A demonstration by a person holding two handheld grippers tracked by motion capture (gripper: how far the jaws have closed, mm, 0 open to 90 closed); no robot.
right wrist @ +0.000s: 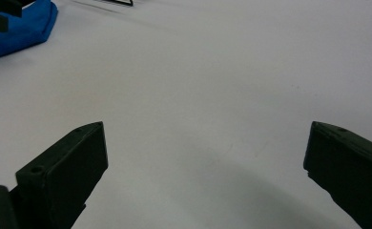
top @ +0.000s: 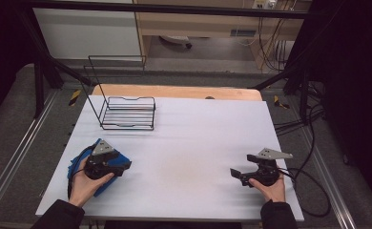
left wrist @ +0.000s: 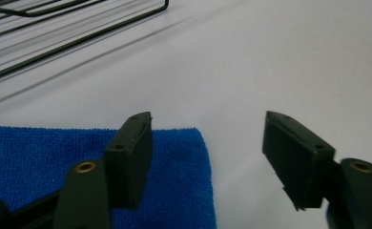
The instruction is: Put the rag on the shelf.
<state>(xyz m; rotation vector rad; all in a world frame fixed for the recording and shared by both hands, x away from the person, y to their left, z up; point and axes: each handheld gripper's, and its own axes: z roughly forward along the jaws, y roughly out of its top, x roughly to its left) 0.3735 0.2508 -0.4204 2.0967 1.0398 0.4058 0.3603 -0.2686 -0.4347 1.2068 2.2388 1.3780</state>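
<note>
White table (top: 189,143) with a wooden edge at the far side, grey floor all round, dark frame bars overhead. Black wire rack (top: 127,113) at far left. Blue cloth (top: 108,164) at near left, under the left gripper (left wrist: 208,143), jaws apart over its corner, not pressing. Right gripper (right wrist: 205,162) at near right, gaping wide over bare tabletop.

A black wire rack (top: 127,113) stands at the far left of a white table (top: 198,143), with a wooden desk (top: 198,21) and trailing cables (top: 270,47) beyond.
</note>
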